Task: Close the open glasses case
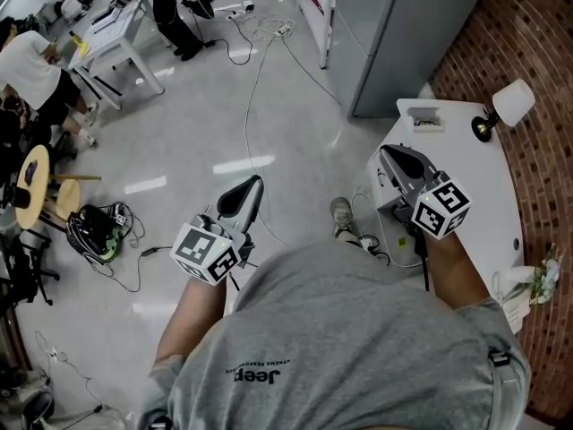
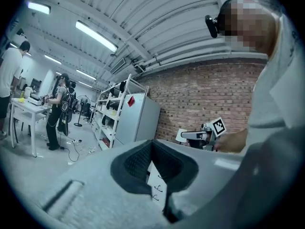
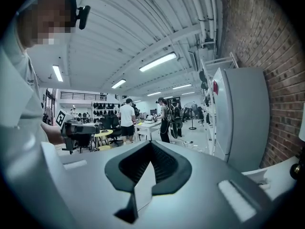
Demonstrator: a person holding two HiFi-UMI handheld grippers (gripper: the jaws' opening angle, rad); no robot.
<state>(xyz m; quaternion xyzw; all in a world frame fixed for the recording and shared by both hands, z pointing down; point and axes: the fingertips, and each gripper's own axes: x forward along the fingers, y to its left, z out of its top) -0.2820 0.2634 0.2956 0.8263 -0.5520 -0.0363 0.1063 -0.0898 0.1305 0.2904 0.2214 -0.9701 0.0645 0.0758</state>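
White laminate counter (image 1: pixel 488 182) runs along the brick wall (image 1: pixel 537 52) at the person's 2 o'clock. A small desk lamp (image 1: pixel 506 106) stands at its far end. Just beside the lamp, toward 1 o'clock, lies a pale shallow thing (image 1: pixel 427 119) with something dark in it. It may be the open glasses case, but it is too small to tell, and neither gripper view shows a case.

Both tools point level and ahead of the body, which reads as an approach posture rather than work on anything. The right tongs (image 1: pixel 394 155) hang over the counter's near end, well short of the pale thing. The left tongs (image 1: pixel 249 189) are over bare floor (image 1: pixel 269 106) at 11 o'clock, well apart from the counter. Closing the case looks not yet begun.

The left tongs (image 2: pixel 152 149) are fully closed, dark pads meeting in a seam with nothing between them. The right tongs (image 3: pixel 150 151) are likewise closed and empty, touching nothing.
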